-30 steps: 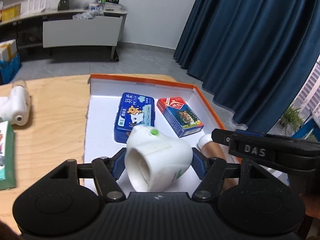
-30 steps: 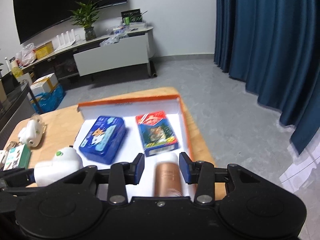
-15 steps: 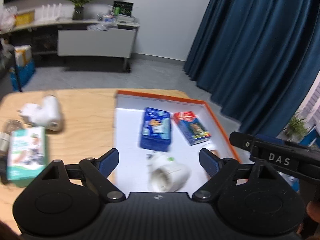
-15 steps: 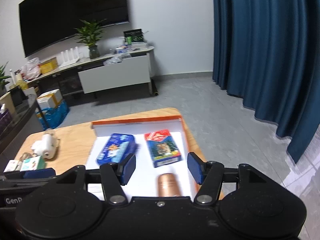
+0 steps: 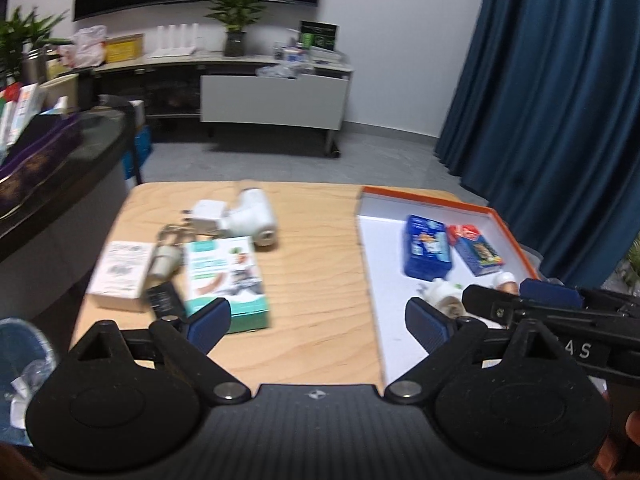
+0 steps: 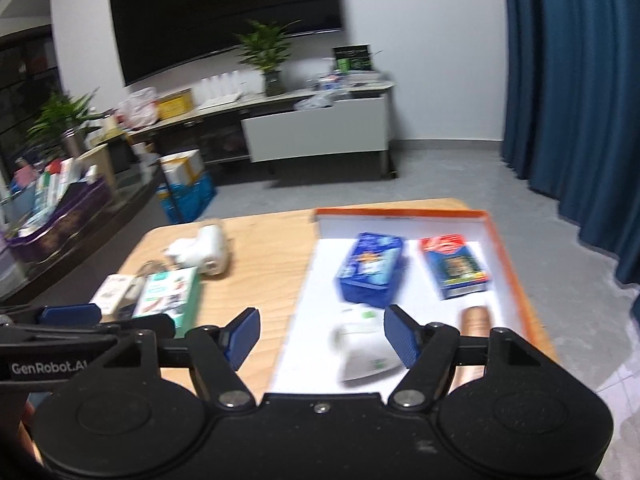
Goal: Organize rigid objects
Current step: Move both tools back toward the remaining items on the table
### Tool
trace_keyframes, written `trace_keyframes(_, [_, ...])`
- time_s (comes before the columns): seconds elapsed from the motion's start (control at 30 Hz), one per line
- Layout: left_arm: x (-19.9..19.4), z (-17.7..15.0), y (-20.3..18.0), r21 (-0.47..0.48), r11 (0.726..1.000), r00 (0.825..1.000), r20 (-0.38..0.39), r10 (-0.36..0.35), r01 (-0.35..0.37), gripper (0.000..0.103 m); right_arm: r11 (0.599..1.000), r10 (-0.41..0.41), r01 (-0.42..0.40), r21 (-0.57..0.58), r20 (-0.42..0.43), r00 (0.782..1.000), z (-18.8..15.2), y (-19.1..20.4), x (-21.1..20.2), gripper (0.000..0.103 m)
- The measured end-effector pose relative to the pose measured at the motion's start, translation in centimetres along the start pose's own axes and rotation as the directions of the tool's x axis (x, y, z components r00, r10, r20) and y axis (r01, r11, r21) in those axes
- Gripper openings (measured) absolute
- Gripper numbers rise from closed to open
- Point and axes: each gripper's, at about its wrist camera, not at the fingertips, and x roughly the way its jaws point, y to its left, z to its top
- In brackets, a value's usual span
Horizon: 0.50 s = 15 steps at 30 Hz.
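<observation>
Jaws of both grippers, left [image 5: 318, 316] and right [image 6: 322, 334], opening, empty; white bottle [image 6: 362, 344] and copper tube [image 6: 476, 322] lie ahead in tray [image 6: 516, 280], apparently placed.

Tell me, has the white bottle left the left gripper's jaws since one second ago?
Yes. The white bottle now lies in the orange-rimmed tray, near the blue tin; the left gripper is empty, jaws opening.
</observation>
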Motion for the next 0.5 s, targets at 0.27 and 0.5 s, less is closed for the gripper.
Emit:
trace_keyframes(0.27, [-1.4, -0.7, 3.9, -0.04, 0.997, 0.998, 0.0, 0.069, -0.069, 0.096, 0.997, 0.064, -0.066, -0.042, -0.039, 0.997, -1.1, 4.4, 1.1, 0.081])
trace_keyframes(0.5, [-1.4, -1.6, 7.3, -0.107, 0.988, 0.994, -0.015, 0.11, -0.111, 0.096, 0.993, 0.087, -0.092, -0.077, -0.065, 0.994, -1.6, 6.6, 2.1, 0.082])
